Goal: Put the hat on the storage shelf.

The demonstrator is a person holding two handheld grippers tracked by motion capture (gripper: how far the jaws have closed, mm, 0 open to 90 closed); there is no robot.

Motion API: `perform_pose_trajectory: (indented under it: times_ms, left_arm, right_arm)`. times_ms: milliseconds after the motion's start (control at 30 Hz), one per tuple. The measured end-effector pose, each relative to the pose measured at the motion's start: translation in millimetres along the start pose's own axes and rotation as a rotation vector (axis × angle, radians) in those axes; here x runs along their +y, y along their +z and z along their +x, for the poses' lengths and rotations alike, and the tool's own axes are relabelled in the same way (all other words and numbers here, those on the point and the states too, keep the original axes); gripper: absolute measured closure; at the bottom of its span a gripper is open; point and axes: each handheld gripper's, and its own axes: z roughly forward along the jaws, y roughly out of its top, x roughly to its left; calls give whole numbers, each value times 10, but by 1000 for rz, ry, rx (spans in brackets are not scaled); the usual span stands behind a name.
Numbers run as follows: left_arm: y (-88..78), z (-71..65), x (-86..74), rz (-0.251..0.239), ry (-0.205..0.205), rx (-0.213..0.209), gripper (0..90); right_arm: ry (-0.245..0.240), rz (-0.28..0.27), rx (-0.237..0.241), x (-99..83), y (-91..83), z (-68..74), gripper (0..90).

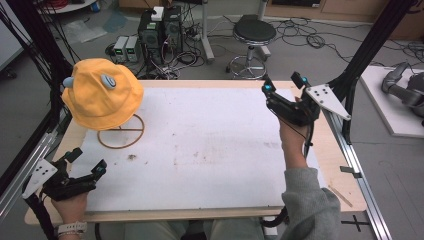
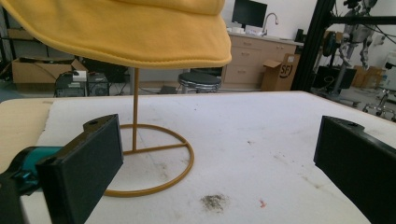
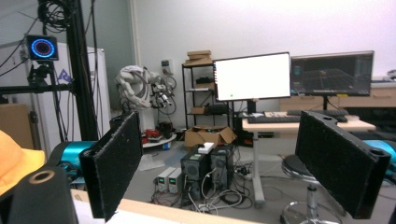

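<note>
A yellow bucket hat [image 1: 102, 95] sits on a thin golden wire stand [image 1: 121, 134] at the far left of the white table top [image 1: 210, 150]. My left gripper [image 1: 90, 160] rests at the near left corner, open, nothing between its jaws. In the left gripper view the hat's brim [image 2: 126, 32] hangs above the stand's pole and ring [image 2: 159, 184], ahead of the left gripper [image 2: 219, 163]. My right gripper [image 1: 284, 82] is held up over the far right edge, open and empty, pointing away from the table. In the right gripper view the right gripper [image 3: 219, 163] faces the room, the hat [image 3: 14, 158] at the left edge.
A small dark stain [image 1: 131, 157] marks the sheet near the stand. Beyond the far edge stand a black stool [image 1: 254, 32] and computer boxes [image 1: 160, 30] among cables. Black frame posts [image 1: 370, 45] and a metal rail [image 1: 350, 155] border the right side.
</note>
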Motion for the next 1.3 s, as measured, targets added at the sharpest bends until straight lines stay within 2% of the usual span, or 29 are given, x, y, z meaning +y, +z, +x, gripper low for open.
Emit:
perform_pose_trajectory:
  times_ms: [200,567,667,900,1000,1100,1300]
  left_arm:
    - [10,-13,4,4,7,-2,17]
    - [-3,8,9,4,4,9,17]
    - [2,1,9,9,6,7,17]
    - [-1,-18,41,3,9,2,17]
    - [-2,-19,52,1,13,4,17]
    - [2,-16,51,5,11,4,17]
    - [-7,-22,54,4,14,4,17]
  right_arm:
    - [16,-2,-49,-86,-334,-235,135]
    - [30,-32,-126,-270,-753,-482,129]
    - [20,-39,-143,-325,-812,-535,129]
    - [24,-8,-178,-566,-904,-639,129]
    - [27,26,-180,-616,-893,-693,129]
    - [38,19,-188,-644,-898,-717,129]
    - [43,54,-193,-749,-866,-732,129]
